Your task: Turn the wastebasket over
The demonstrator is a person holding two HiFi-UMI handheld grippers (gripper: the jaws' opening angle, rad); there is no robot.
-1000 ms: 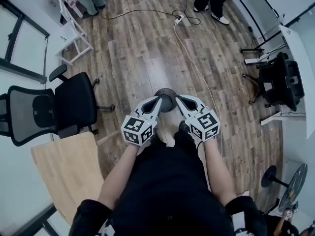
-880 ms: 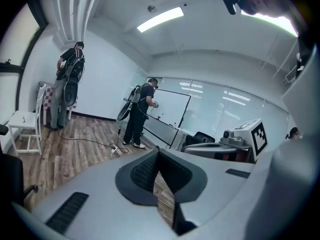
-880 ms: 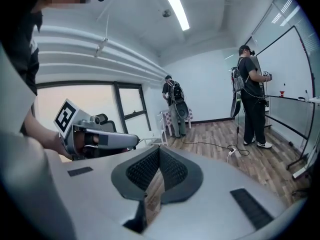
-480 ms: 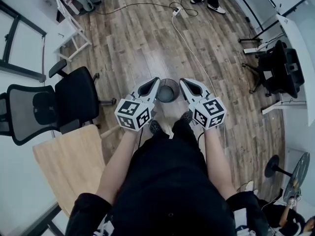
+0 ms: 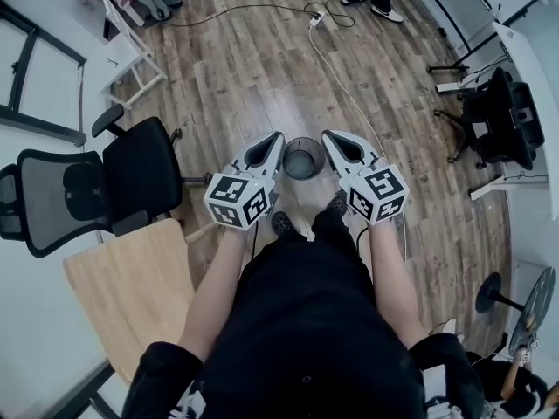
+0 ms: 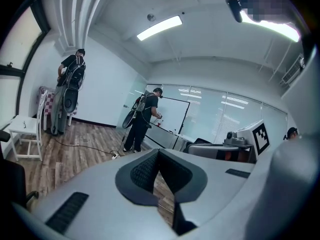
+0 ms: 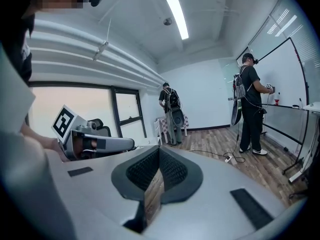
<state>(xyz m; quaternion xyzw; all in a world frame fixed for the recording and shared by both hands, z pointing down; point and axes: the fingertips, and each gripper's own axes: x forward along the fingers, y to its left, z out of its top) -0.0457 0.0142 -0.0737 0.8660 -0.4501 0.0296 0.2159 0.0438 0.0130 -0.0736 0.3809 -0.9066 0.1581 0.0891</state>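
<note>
Office chair point(image 5: 131, 182) is seen near the floor's left edge, with a wooden bench point(image 5: 131, 291) at the lower left corner. Neither is involved in the task.

Left gripper point(image 5: 276, 138): the jaws are pressed together and nothing is between them. Only floor and room are seen past them in the left gripper view. It is held roughly level, with its tip just left of the basket's rim.

Wastebasket point(image 5: 303, 159): it is stood on the floor, well apart from every floor edge and just ahead of the person's shoes. The dark mesh inside seems visible, so the mouth is judged to face up, though this is small in frame. It is framed between both gripper tips but touched by neither.

Right gripper point(image 5: 328, 138): the jaws are closed on nothing, as mirrored in the right gripper view. It is held just right of the rim.

The symmetric flanking is judged to suit a two-sided handling of the basket. The pose fits either an upright basket waiting to be flipped or one just set mouth-up and let go. Which one is not settled.

Cable point(image 5: 349, 116) is laid across the floor just right of the basket, so a snag risk is judged.
</note>
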